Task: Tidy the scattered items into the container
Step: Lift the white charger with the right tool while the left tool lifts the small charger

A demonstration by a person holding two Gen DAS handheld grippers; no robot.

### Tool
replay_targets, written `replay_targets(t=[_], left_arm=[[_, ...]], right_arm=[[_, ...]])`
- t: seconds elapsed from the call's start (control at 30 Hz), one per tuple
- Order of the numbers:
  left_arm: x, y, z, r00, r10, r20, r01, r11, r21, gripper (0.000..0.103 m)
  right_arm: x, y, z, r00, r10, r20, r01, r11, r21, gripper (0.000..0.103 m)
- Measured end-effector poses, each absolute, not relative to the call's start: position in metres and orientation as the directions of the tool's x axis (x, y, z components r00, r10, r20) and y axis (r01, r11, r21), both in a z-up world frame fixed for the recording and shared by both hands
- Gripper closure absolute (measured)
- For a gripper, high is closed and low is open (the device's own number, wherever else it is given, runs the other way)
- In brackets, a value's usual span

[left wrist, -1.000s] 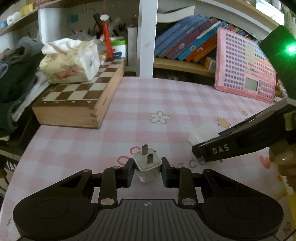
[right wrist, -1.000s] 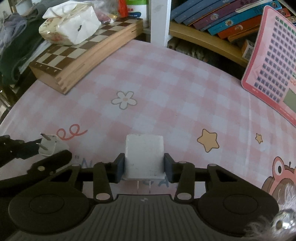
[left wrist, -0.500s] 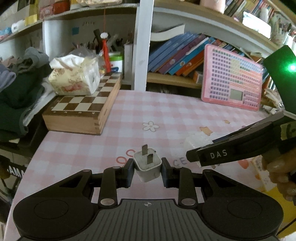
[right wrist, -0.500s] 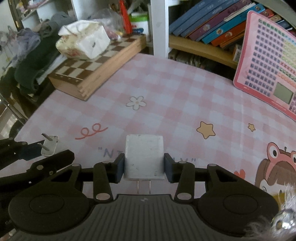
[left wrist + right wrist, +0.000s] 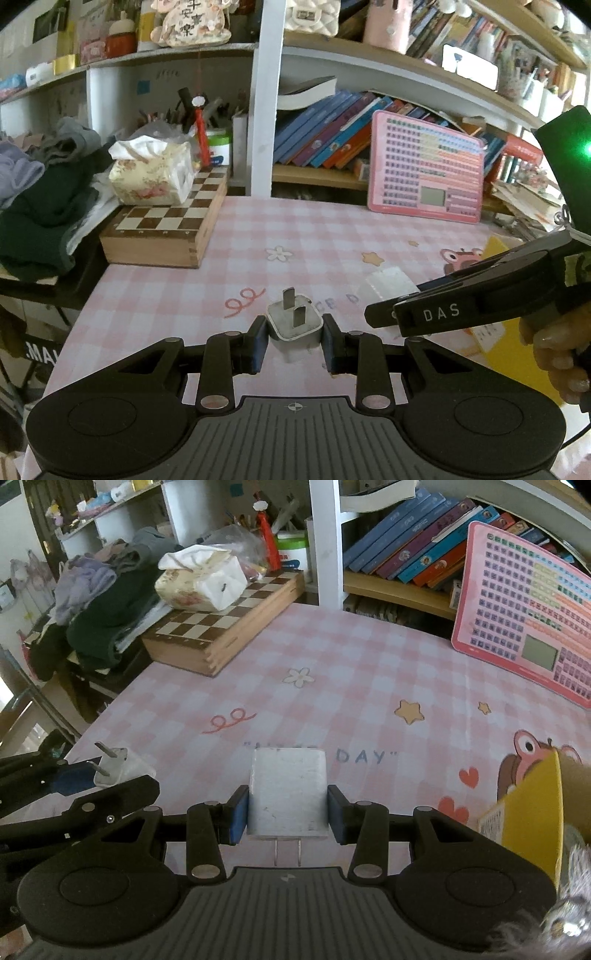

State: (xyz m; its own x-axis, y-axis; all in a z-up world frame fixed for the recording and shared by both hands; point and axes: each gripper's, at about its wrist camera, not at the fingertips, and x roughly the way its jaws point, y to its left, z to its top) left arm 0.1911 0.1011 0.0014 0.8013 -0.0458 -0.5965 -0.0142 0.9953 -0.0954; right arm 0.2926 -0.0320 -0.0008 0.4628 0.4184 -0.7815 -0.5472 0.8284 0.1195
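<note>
left gripper: narrow gap, clamped on small white plug adapter, prongs pointing up and away, lifted clear of pink checked tablecloth. right gripper: slightly wider gap, clamped on larger white charger block, prongs facing the camera, also off the cloth. yellow box at 3 o'clock in right view, near the gripper. chessboard box at 11 o'clock, tissue pack on top. pink keypad toy at 1 o'clock, leaning on shelf.
</note>
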Motion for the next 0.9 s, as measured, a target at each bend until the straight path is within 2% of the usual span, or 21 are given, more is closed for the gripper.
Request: replay_targets(t=[0.4, 0.63, 0.9], left_arm=[[0.12, 0.103, 0.027, 0.813, -0.12, -0.57, 0.065, 0.991, -0.116, 0.074], [0.087, 0.101, 0.036, 0.807, -0.176, -0.564, 0.097, 0.981, -0.168, 0.074], [0.058, 0.095, 0.038, 0.788, -0.22, -0.576, 0.157, 0.975, -0.157, 0.074]], right_arm=[[0.217, -0.056, 0.019, 0.457, 0.46, -0.761, -0.57, 0.809, 0.146, 0.062], [0.178, -0.072, 0.027, 0.473, 0.459, -0.752, -0.558, 0.816, 0.148, 0.062], [0.131, -0.085, 0.025, 0.5, 0.441, -0.745, -0.534, 0.835, 0.136, 0.062]])
